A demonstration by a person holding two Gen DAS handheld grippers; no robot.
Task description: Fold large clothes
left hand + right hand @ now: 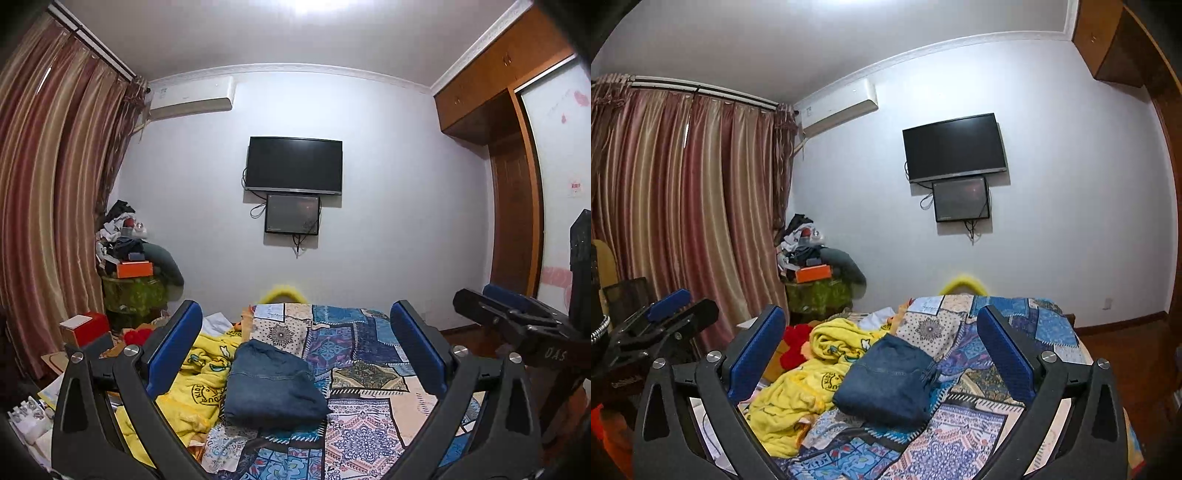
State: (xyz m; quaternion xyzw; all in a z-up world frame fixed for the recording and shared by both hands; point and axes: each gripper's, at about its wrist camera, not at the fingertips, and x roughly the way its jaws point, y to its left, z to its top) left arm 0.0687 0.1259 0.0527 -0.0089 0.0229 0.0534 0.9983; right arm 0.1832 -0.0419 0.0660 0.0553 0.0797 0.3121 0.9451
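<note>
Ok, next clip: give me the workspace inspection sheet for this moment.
Surface: bed with patchwork cover.
Job's things: folded denim garment lying on the cover.
Clutter: rumpled yellow blanket beside the denim; red plush; piled corner stand with orange box.
Grippers: left gripper and right gripper, jaws open, empty, above the bed.
Cables: loose leads under the TV and the small screen.
Surroundings: curtains, air conditioner, wardrobe.

Right gripper [517,314] body reads "DAS", right of the bed [369,406]; yellow blanket [207,384] emblem lettering partly legible, "KIDS".
</note>
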